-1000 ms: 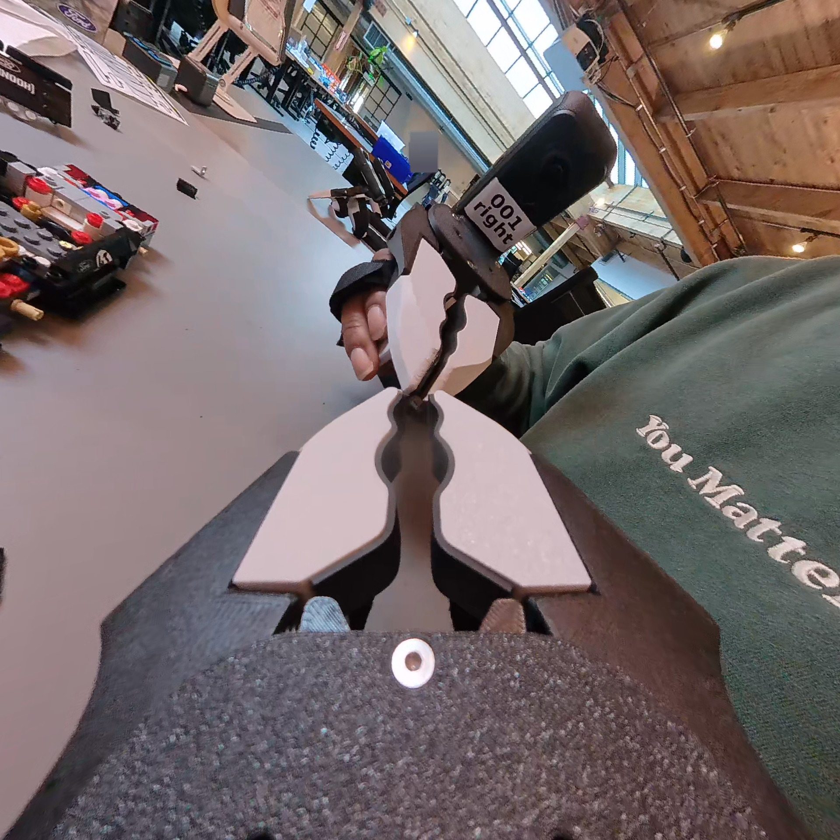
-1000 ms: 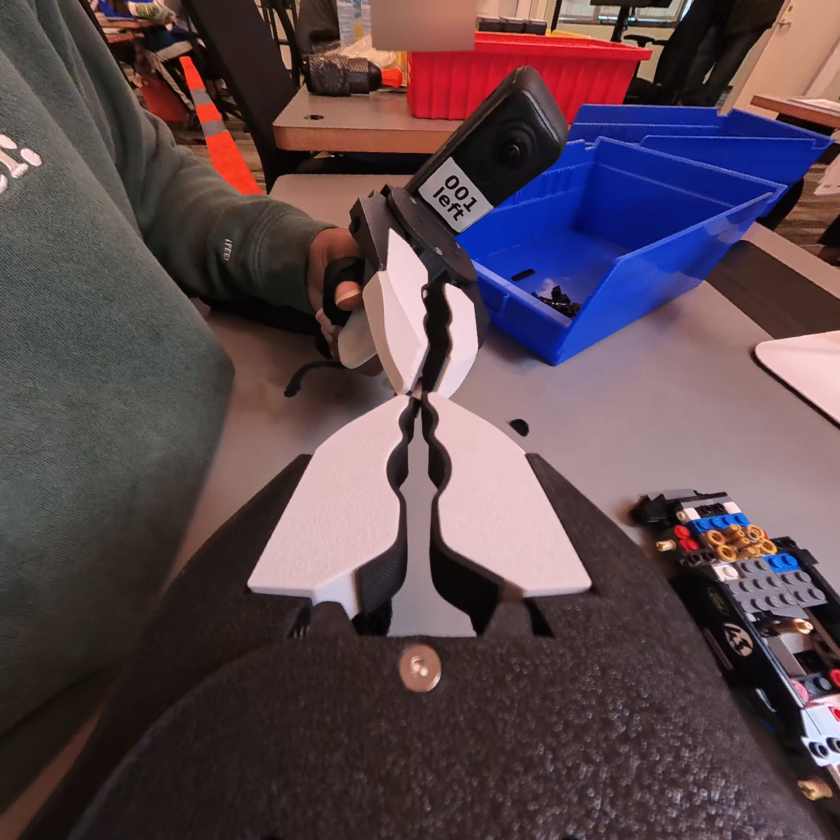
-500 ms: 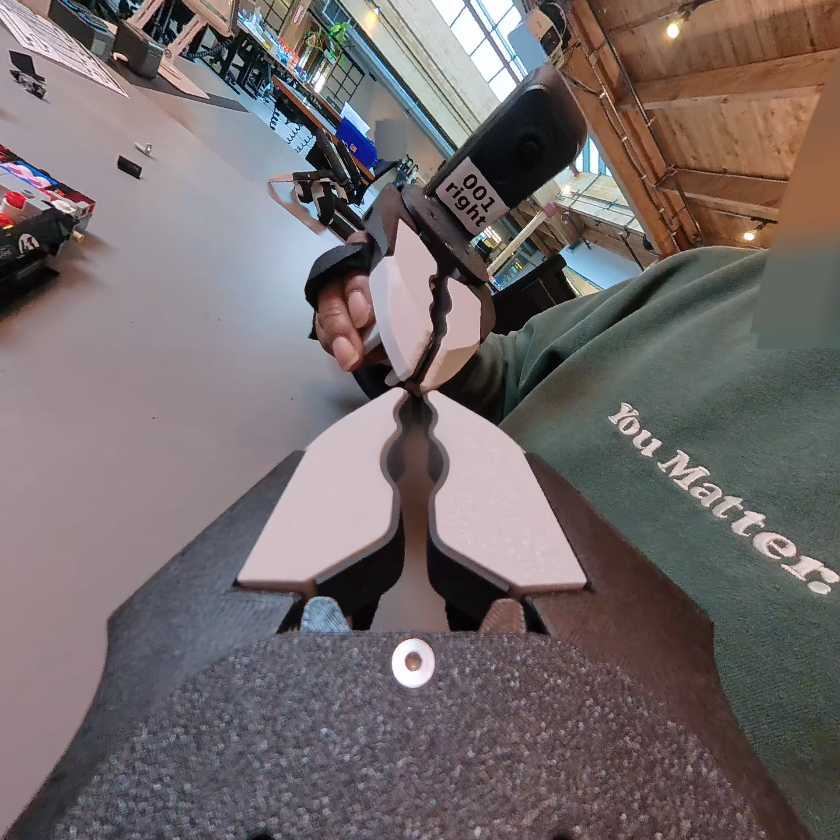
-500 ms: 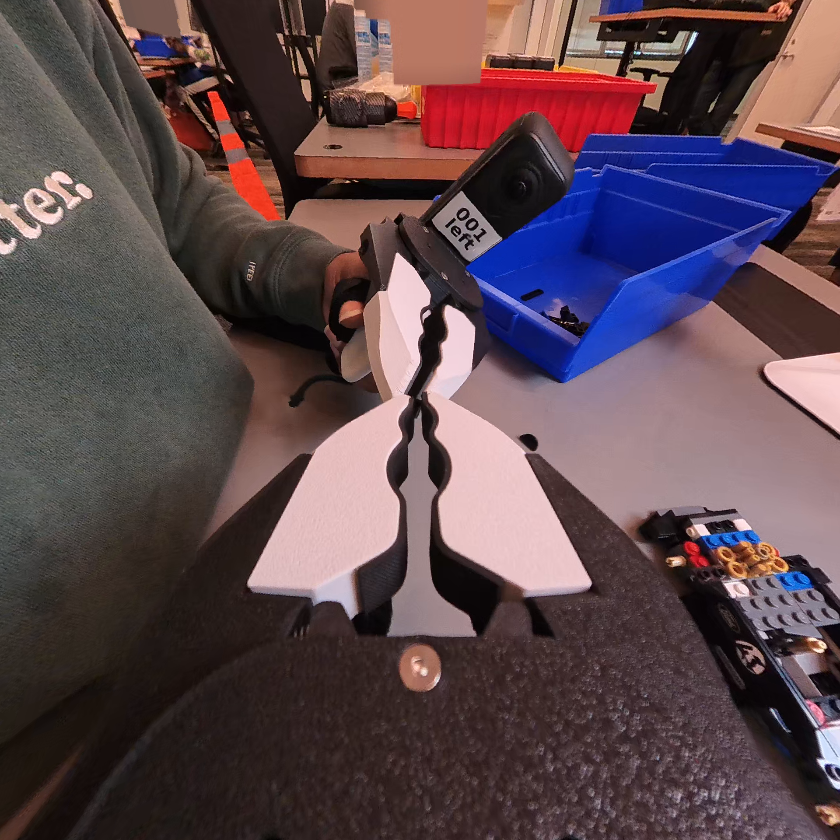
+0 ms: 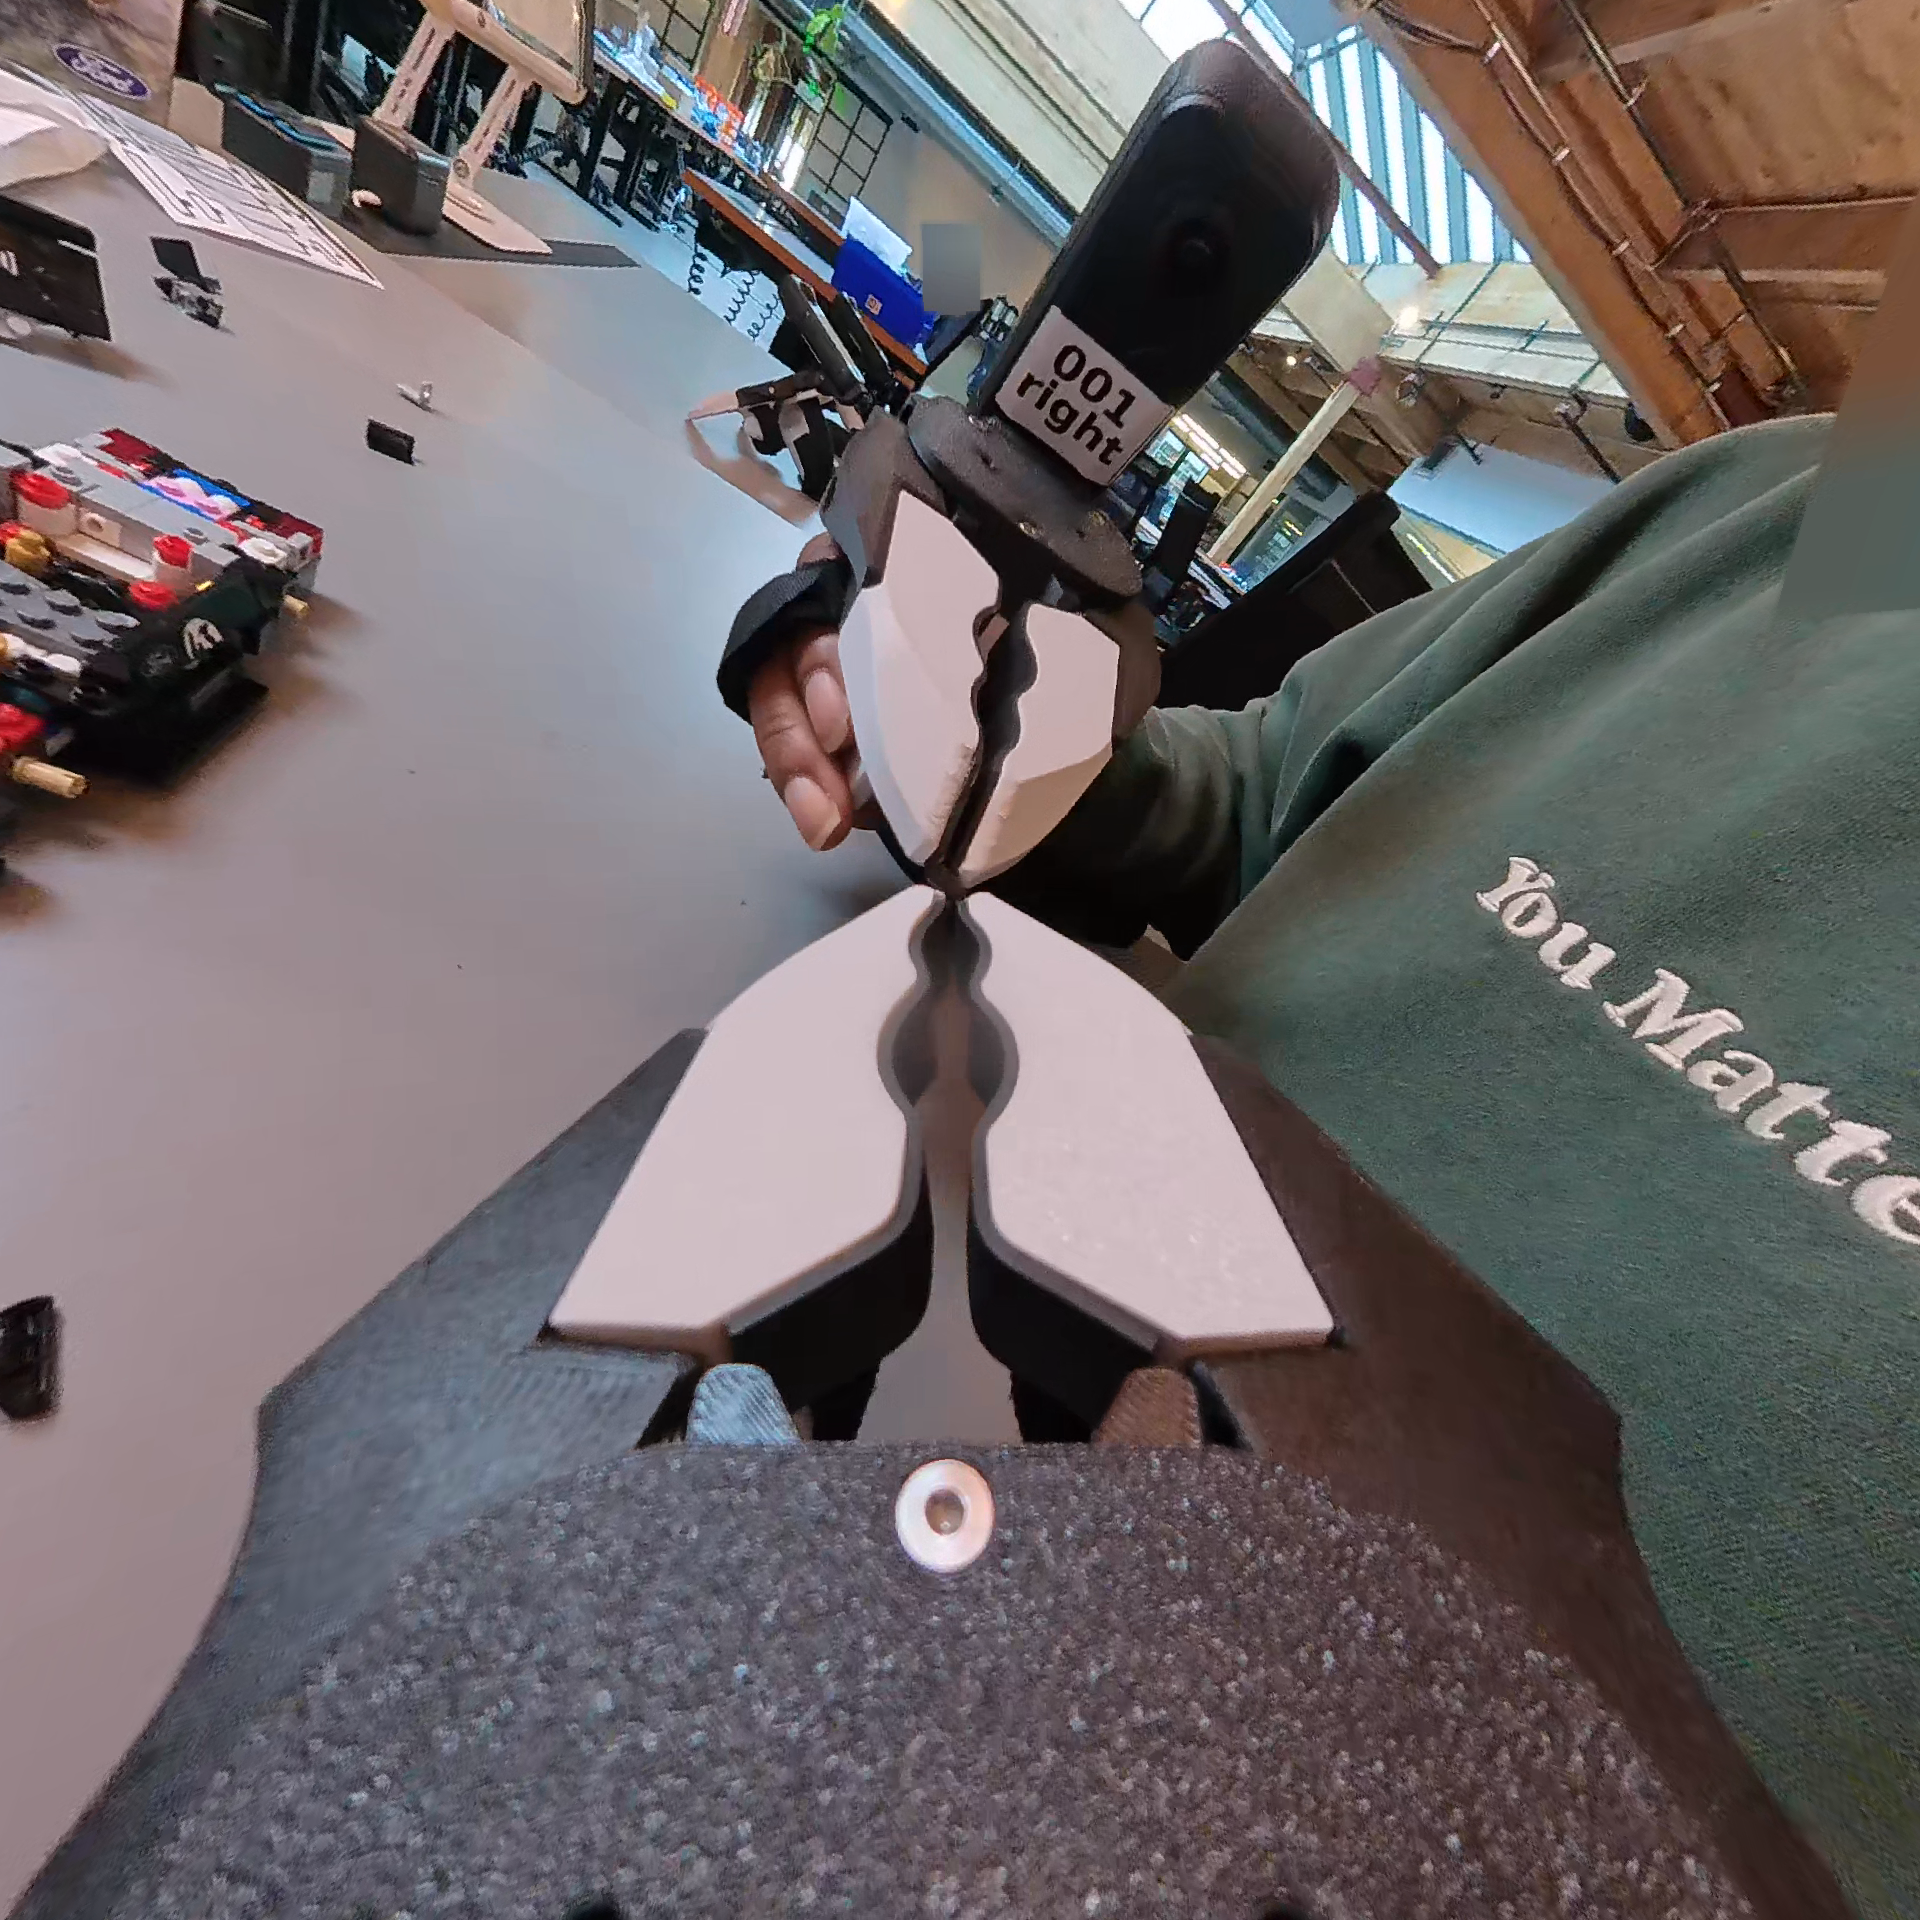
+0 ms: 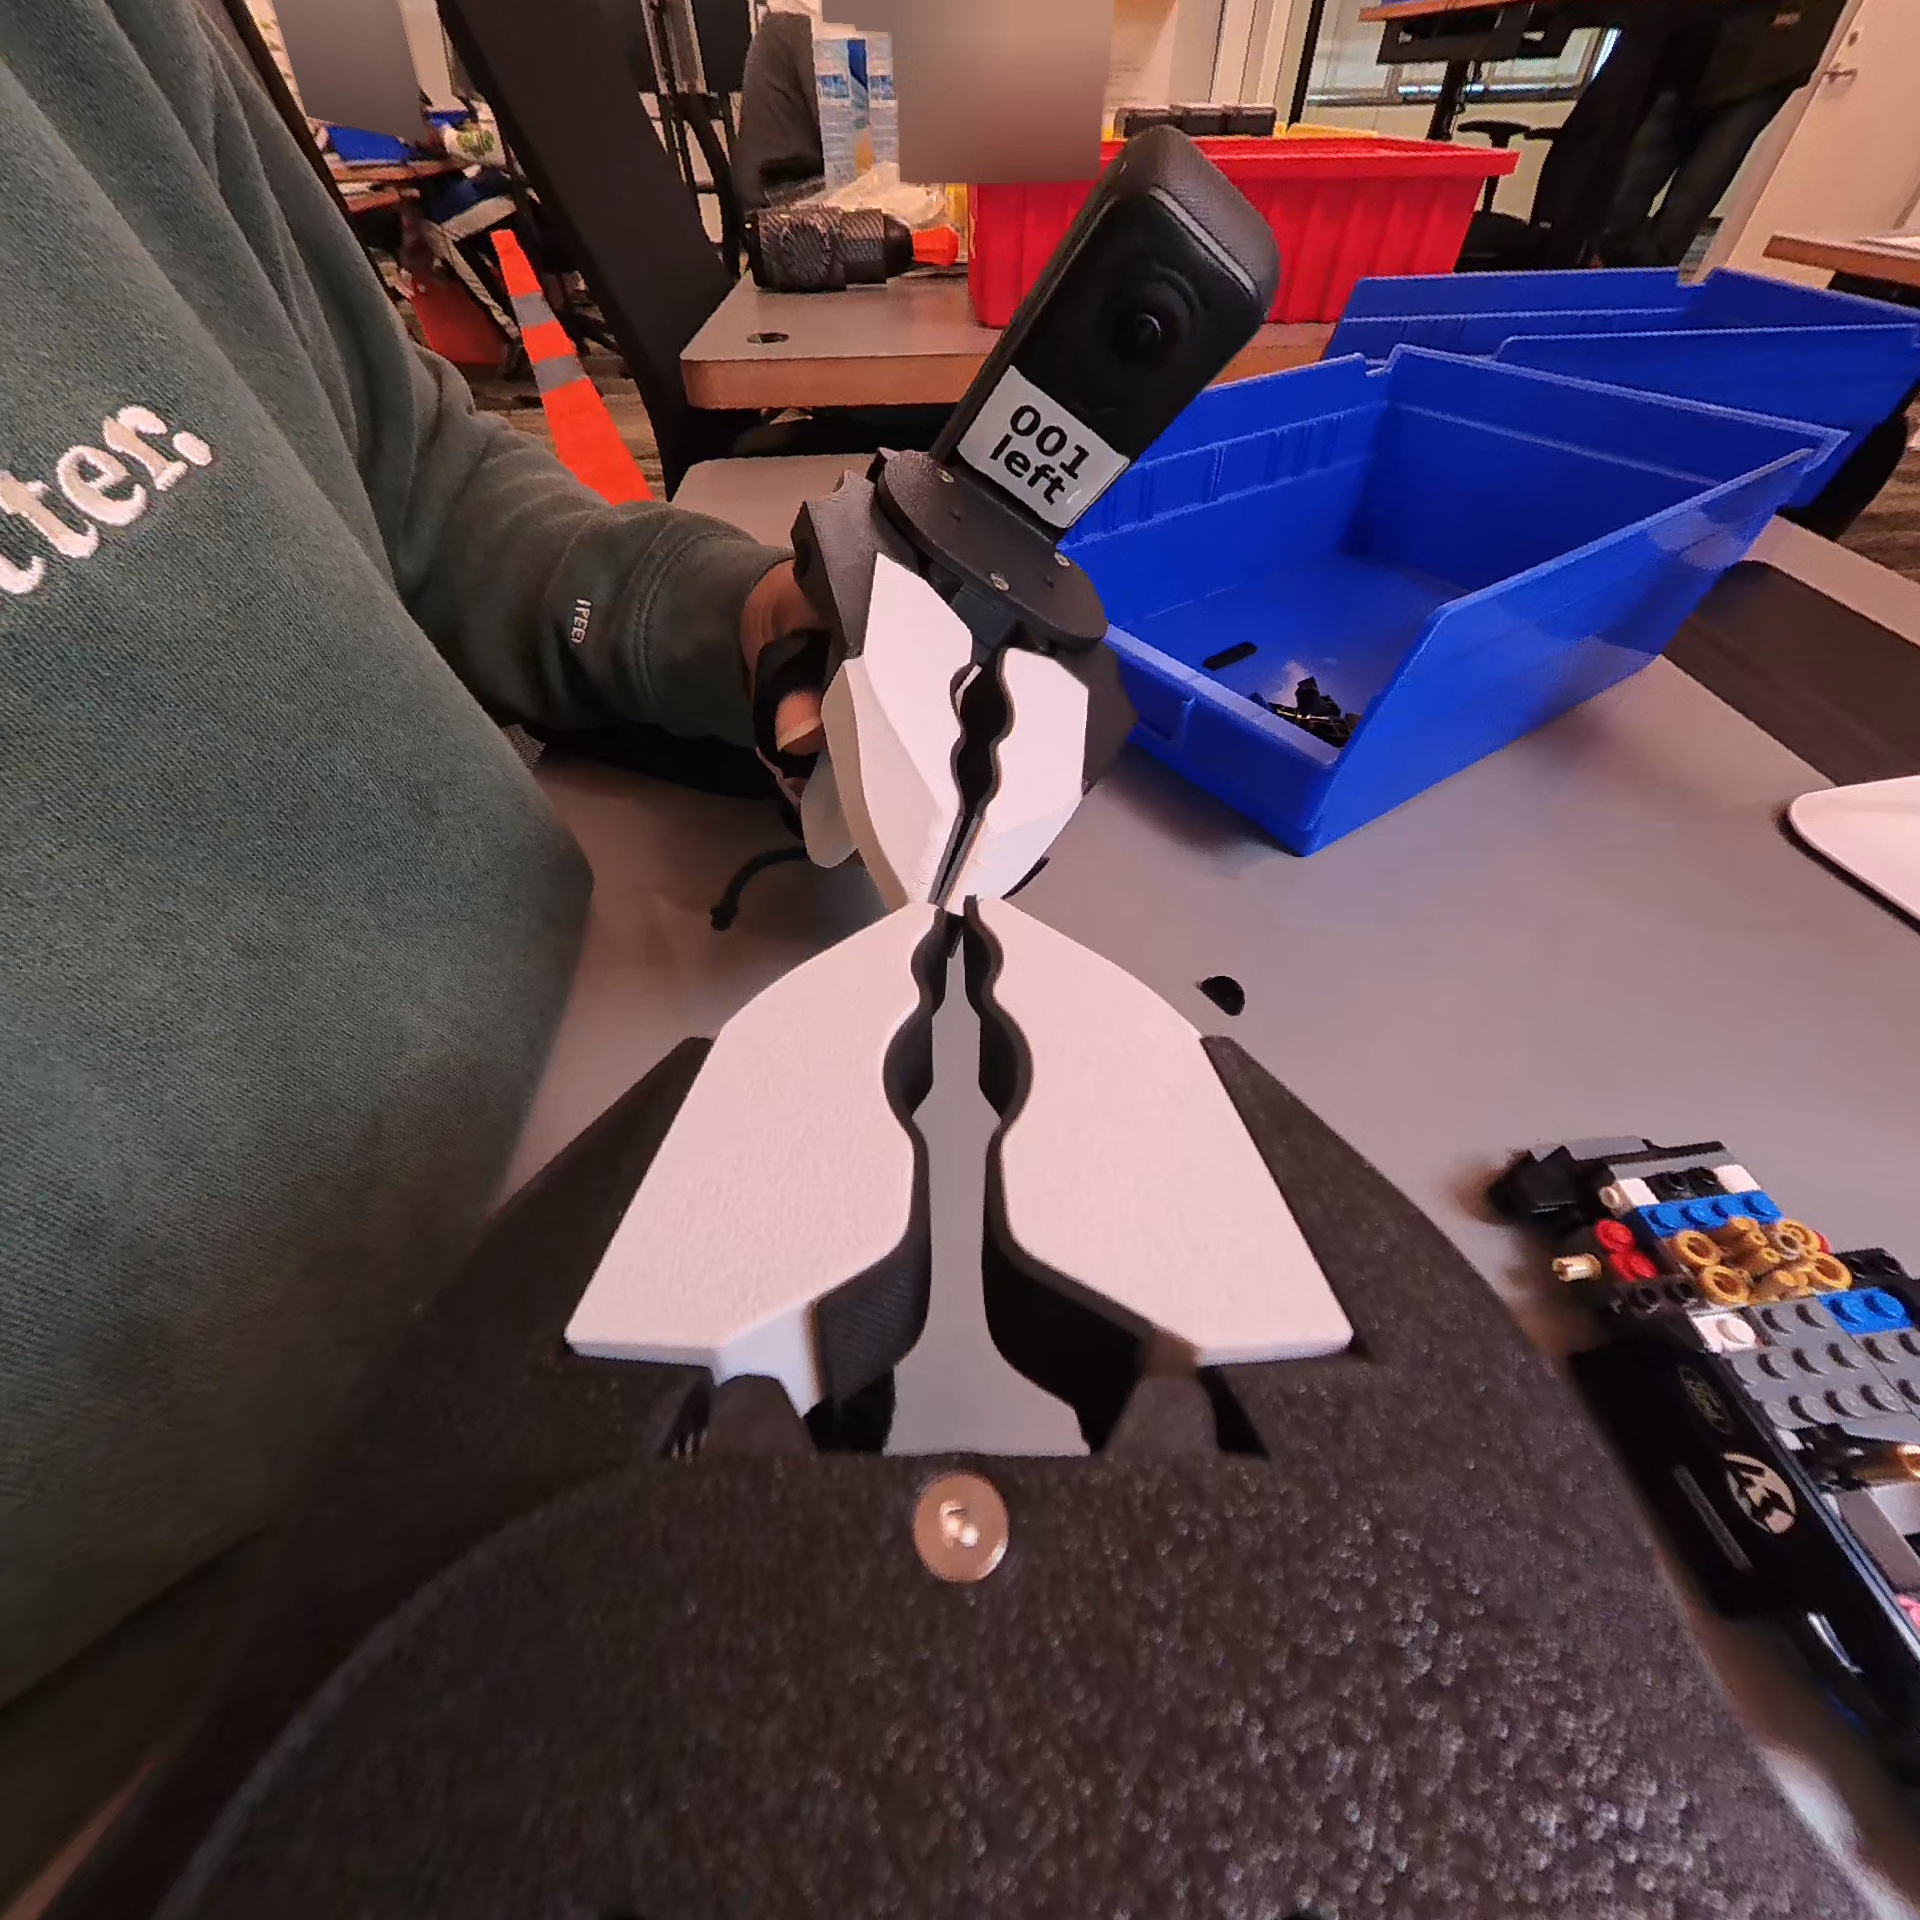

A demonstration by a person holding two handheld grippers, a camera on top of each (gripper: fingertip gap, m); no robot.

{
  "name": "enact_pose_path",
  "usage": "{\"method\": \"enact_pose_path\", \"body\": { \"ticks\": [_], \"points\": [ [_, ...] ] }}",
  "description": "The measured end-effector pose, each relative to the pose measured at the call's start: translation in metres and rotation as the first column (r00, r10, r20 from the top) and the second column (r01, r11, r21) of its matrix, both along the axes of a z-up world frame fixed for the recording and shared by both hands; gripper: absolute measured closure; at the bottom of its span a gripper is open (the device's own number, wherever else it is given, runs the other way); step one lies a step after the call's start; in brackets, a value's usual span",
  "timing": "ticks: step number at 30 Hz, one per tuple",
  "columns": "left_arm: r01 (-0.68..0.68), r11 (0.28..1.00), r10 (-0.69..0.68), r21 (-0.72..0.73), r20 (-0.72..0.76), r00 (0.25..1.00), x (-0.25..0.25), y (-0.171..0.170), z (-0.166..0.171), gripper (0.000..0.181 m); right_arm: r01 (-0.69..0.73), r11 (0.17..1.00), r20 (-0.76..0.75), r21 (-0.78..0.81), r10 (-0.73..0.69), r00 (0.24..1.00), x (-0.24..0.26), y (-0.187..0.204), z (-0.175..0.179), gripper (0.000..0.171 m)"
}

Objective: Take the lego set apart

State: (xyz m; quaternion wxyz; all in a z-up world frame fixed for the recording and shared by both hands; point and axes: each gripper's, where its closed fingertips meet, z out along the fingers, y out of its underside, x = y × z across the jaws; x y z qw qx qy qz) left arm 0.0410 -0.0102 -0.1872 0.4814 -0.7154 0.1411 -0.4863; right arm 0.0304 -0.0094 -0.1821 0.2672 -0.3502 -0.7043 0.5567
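Both claws meet tip to tip above the grey desk (image 6: 1455, 935). The left claw (image 5: 943, 906) has its white, wavy-edged fingers pressed together at the tips, nothing between them. The right claw (image 6: 956, 914) shows a narrow slit at its tips; no part is visible in it.

The lego set (image 6: 1766, 1371), a studded black, grey and blue car, lies at 4 o'clock in the right wrist view and 9 o'clock in the left (image 5: 125, 603), well apart from both claws, bare desk between.

Only the right view shows the blue plastic bin (image 6: 1455, 623) at 2 o'clock, holding small black parts. Only the left view shows a loose black piece (image 5: 26, 1356) at the 9 o'clock edge.
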Motion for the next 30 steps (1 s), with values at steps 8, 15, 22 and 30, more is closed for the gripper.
{"method": "enact_pose_path", "body": {
  "ticks": [8, 15, 22, 30],
  "points": [
    [-0.064, 0.998, 0.064, 0.005, -0.081, 0.995, -0.01, 0.006, -0.007, 0.181, 0.05, 0.999, 0.021, 0.018, -0.05, 0.999, -0.003, 0.012, -0.005, 0.168],
    [-0.169, 0.985, 0.174, 0.041, -0.269, 0.947, -0.032, 0.013, -0.021, 0.181, 0.118, 0.99, 0.09, 0.072, -0.125, 0.988, -0.007, 0.032, -0.027, 0.168],
    [-0.131, 0.991, 0.123, -0.021, -0.238, 0.963, -0.021, 0.011, -0.028, 0.181, 0.09, 0.995, 0.049, 0.051, -0.092, 0.995, -0.008, 0.021, -0.02, 0.168],
    [-0.042, 0.999, 0.042, 0.009, -0.138, 0.989, -0.002, 0.005, -0.016, 0.173, 0.021, 1.0, 0.03, -0.002, -0.021, 0.999, -0.006, 0.001, -0.013, 0.168]
  ]
}}
